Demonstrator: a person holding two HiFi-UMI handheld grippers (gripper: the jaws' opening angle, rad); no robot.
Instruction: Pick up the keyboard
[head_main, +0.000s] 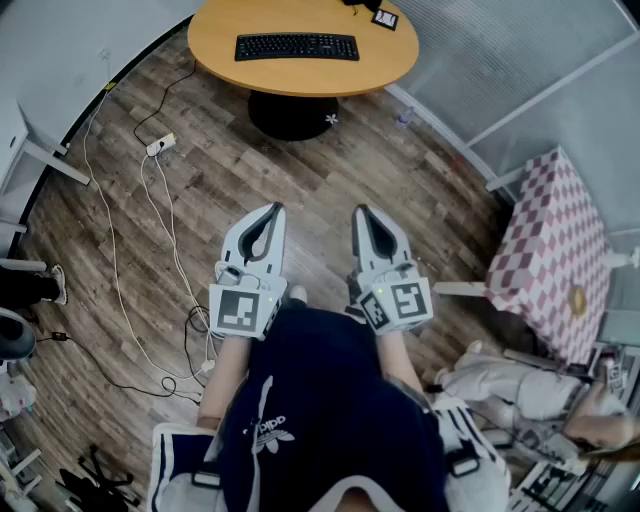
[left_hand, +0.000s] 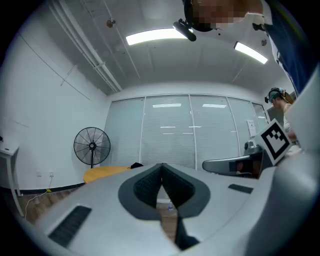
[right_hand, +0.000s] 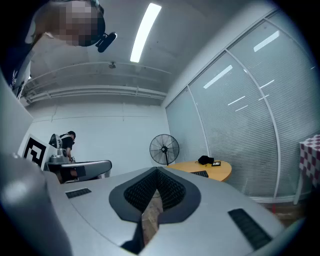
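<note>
Our left tool (head_main: 274, 209) and right tool (head_main: 360, 211) are closed and empty, far from the keyboard (head_main: 297, 47) on the desk (head_main: 392, 62). We judge the next move is to approach it.

Black keyboard (head_main: 297, 47), orange table (head_main: 300, 78), pink-and-white checked cloth (head_main: 555, 255) right of the grey right gripper (head_main: 360, 210), brown wood-grain floor (head_main: 330, 180)
</note>
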